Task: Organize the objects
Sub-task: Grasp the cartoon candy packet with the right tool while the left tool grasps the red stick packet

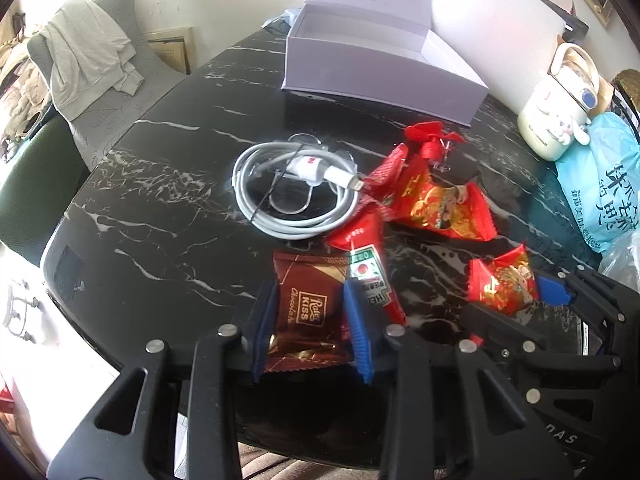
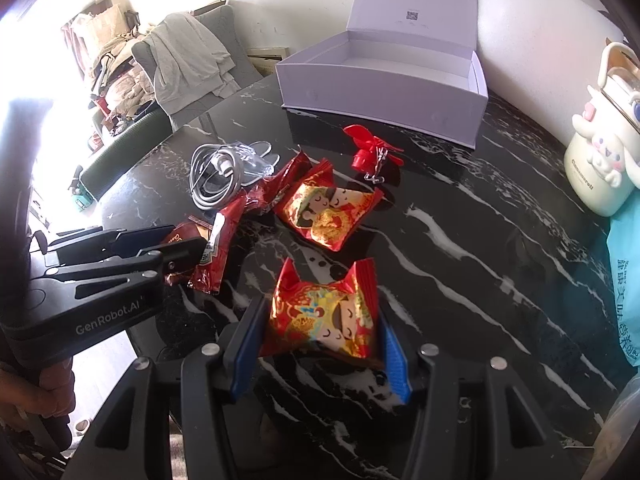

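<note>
**Both grippers at snack packets, box open at the back**

Left gripper [image 1: 310, 326] low over the near edge of the black marbled table [image 1: 160, 208], jaws either side of the brown chocolate packet [image 1: 308, 308]. Blue pads sit right at the packet's edges; looks like a grip, but contact is hard to confirm from this angle. Ketchup sachet [image 1: 370, 280] lies just beside the right-hand pad, overlapping the chocolate packet.

Right gripper [image 2: 320, 344] has its jaws bracketing a red candy packet [image 2: 324, 316], pads close to both sides; cannot tell if they actually pinch it. A second, larger red candy packet [image 2: 330, 212] lies further in, apart from the gripped-looking one.

Coiled white charging cable [image 1: 292, 196] in the middle of the table, its plug end touching the red wrappers. Small red bow clip [image 2: 370, 152] sits between the candy and the box.

White box [image 2: 384, 80] stands at the far edge, lid hinged up, interior bare. Cream kettle with a cartoon figure [image 2: 600, 160] at the right edge, next to a blue bag [image 1: 600, 196]. A hand [image 2: 36, 396] holds the left gripper's handle.
</note>
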